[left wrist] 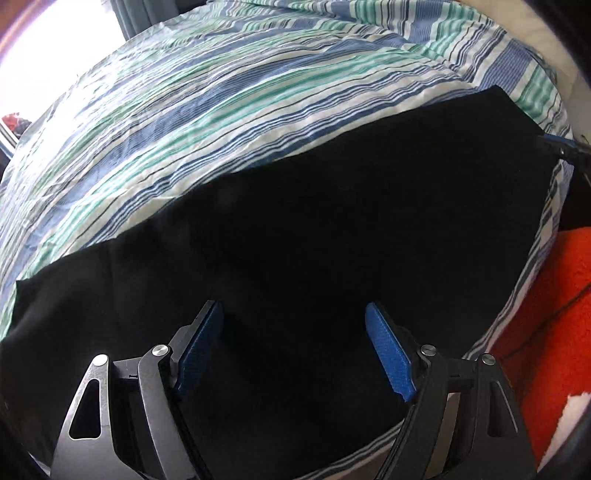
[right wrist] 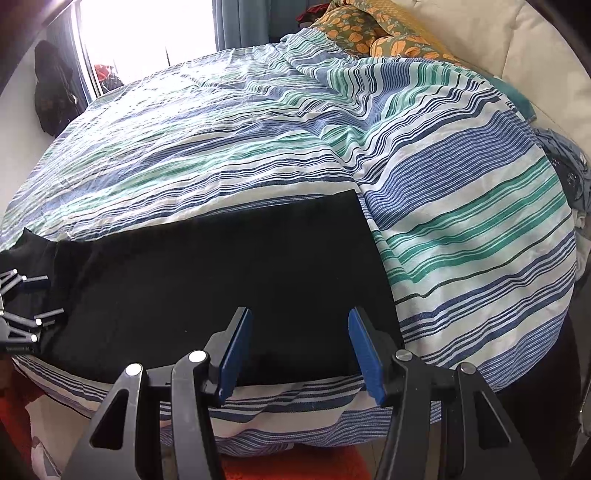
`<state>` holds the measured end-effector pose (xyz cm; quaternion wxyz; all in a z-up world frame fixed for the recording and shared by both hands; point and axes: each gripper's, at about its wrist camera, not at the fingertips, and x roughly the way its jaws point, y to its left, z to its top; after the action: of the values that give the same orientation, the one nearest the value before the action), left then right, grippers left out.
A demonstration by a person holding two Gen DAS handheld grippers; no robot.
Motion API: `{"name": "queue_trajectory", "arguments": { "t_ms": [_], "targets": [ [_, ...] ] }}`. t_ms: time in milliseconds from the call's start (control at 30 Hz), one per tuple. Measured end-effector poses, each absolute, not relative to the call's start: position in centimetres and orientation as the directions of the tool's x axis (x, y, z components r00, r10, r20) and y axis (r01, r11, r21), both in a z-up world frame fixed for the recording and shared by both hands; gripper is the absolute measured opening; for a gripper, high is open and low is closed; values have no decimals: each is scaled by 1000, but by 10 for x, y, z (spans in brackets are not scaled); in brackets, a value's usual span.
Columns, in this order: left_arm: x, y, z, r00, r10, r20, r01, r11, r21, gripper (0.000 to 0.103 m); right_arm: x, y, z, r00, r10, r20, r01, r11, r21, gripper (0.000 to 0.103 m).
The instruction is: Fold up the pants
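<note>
Black pants (left wrist: 295, 229) lie flat along the near edge of a striped bedspread (left wrist: 184, 110). My left gripper (left wrist: 295, 314) is open above the pants near their left end, holding nothing. In the right wrist view the pants (right wrist: 207, 273) end in a straight edge at the right. My right gripper (right wrist: 299, 317) is open just above that right end, near the bed's front edge, holding nothing. The left gripper's body shows at the far left of the right wrist view (right wrist: 22, 314). The right gripper's tip shows at the far right of the left wrist view (left wrist: 557, 142).
The bedspread (right wrist: 461, 221) is white, blue and green and bulges at the right. Orange floral pillows (right wrist: 369, 33) lie at the bed's head. An orange rug (left wrist: 554, 314) lies on the floor beside the bed. A bright window (right wrist: 147, 26) and dark clothing (right wrist: 51, 92) are beyond.
</note>
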<state>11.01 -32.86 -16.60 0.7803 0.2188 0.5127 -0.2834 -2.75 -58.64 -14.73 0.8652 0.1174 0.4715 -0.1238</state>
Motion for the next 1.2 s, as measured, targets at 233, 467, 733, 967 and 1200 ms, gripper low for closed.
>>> {"name": "queue_trajectory", "arguments": {
  "t_ms": [233, 467, 733, 967, 1200],
  "targets": [
    [102, -329, -170, 309, -231, -923, 663, 748, 35, 82, -75, -642, -141, 706, 20, -708, 427, 785, 449, 54],
    [100, -332, -175, 320, -239, -917, 663, 748, 36, 83, -103, -674, -145, 747, 201, -634, 454, 542, 707, 55],
    [97, -335, -176, 318, -234, -919, 661, 750, 38, 84, -84, -673, -193, 664, 326, -673, 542, 410, 733, 55],
    [101, -332, -181, 325, -233, -916, 660, 750, 44, 85, -68, -674, -200, 633, 280, -722, 576, 453, 681, 57],
    [96, -333, -185, 340, -228, -912, 658, 751, 57, 86, -45, -660, -200, 535, 231, -813, 591, 585, 555, 58]
  ]
}}
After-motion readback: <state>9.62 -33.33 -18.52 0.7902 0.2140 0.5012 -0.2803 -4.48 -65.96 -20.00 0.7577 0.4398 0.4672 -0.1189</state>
